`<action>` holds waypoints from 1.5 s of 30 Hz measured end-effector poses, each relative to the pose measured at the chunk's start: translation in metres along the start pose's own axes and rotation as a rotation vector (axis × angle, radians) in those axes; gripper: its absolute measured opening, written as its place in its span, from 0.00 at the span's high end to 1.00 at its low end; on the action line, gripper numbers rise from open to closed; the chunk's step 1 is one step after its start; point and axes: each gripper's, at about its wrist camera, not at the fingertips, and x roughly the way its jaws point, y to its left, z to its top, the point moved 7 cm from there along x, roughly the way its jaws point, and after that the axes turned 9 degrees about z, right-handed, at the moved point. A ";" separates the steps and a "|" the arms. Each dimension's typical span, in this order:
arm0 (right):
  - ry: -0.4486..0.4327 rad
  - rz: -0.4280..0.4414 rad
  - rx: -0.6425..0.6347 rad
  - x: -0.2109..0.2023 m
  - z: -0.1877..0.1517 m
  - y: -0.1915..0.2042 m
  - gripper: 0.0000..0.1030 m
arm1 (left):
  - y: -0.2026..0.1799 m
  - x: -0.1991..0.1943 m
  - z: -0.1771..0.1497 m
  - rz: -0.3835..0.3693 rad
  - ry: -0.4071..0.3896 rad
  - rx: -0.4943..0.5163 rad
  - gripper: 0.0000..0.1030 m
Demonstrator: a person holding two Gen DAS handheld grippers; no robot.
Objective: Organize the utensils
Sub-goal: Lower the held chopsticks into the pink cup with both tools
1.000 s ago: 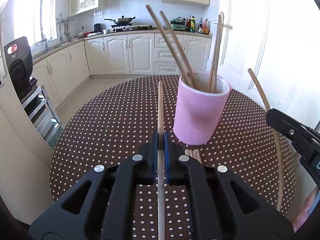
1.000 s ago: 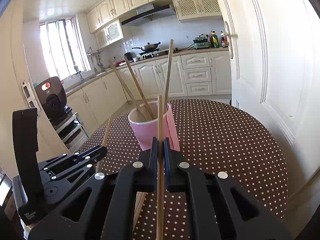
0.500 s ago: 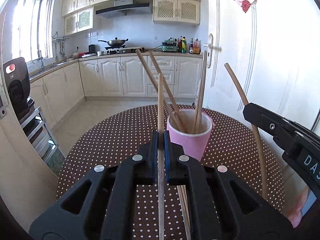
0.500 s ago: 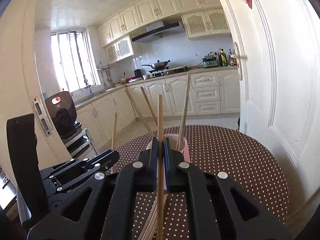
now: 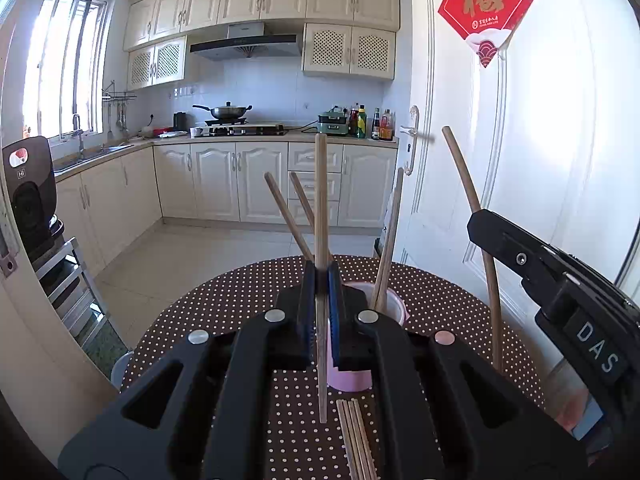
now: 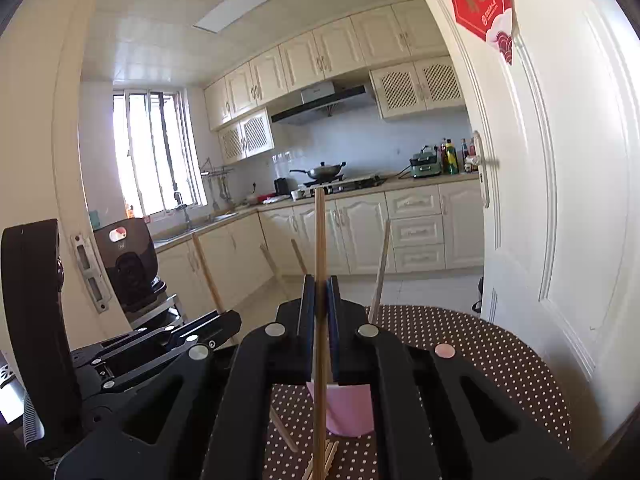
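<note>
A pink cup [image 5: 386, 306] stands on the brown dotted round table [image 5: 224, 312], holding three wooden chopsticks [image 5: 386, 240]. My left gripper [image 5: 321, 276] is shut on one chopstick [image 5: 320, 200], held upright in front of and above the cup. My right gripper [image 6: 320, 288] is shut on another chopstick [image 6: 319, 240], also upright above the cup [image 6: 348, 412]. The right gripper's body [image 5: 560, 292] and its chopstick [image 5: 464, 176] show at the right of the left wrist view. Several loose chopsticks [image 5: 354, 432] lie on the table near the cup.
A white door [image 5: 540, 140] stands close on the right of the table. Kitchen cabinets [image 5: 240, 180] and counter lie beyond. A black appliance [image 5: 28, 192] on a rack is at the left. The left gripper's body [image 6: 132, 352] shows at the left of the right wrist view.
Both grippers have lifted and tilted up with their chopsticks, so the cup now sits lower and is partly hidden behind the fingers. Both stay shut.
</note>
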 end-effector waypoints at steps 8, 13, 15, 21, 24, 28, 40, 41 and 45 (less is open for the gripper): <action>-0.139 -0.010 -0.024 -0.006 0.024 -0.008 0.95 | 0.001 -0.006 0.025 0.012 -0.039 0.001 0.94; -0.233 -0.011 -0.031 -0.007 0.039 -0.013 0.96 | -0.003 -0.010 0.038 0.012 -0.067 0.009 0.94; -0.250 -0.016 -0.030 -0.004 0.044 -0.018 0.95 | -0.005 -0.011 0.045 0.005 -0.075 0.008 0.94; -0.285 -0.025 -0.043 0.003 0.052 -0.020 0.96 | -0.011 -0.019 0.063 -0.011 -0.101 0.014 0.94; -0.304 -0.030 -0.043 0.006 0.056 -0.020 0.96 | -0.013 -0.026 0.074 -0.011 -0.130 0.020 0.94; -0.320 -0.033 -0.053 0.011 0.062 -0.019 0.95 | -0.016 -0.033 0.090 -0.014 -0.176 0.025 0.94; -0.373 -0.060 0.010 0.031 0.065 -0.037 0.95 | -0.016 -0.010 0.093 -0.026 -0.159 -0.033 0.94; -0.368 -0.055 0.015 0.034 0.061 -0.039 0.95 | -0.016 -0.005 0.091 -0.025 -0.149 -0.036 0.94; -0.367 -0.075 0.010 0.043 0.050 -0.045 0.95 | -0.014 0.019 0.076 -0.008 -0.106 -0.046 0.94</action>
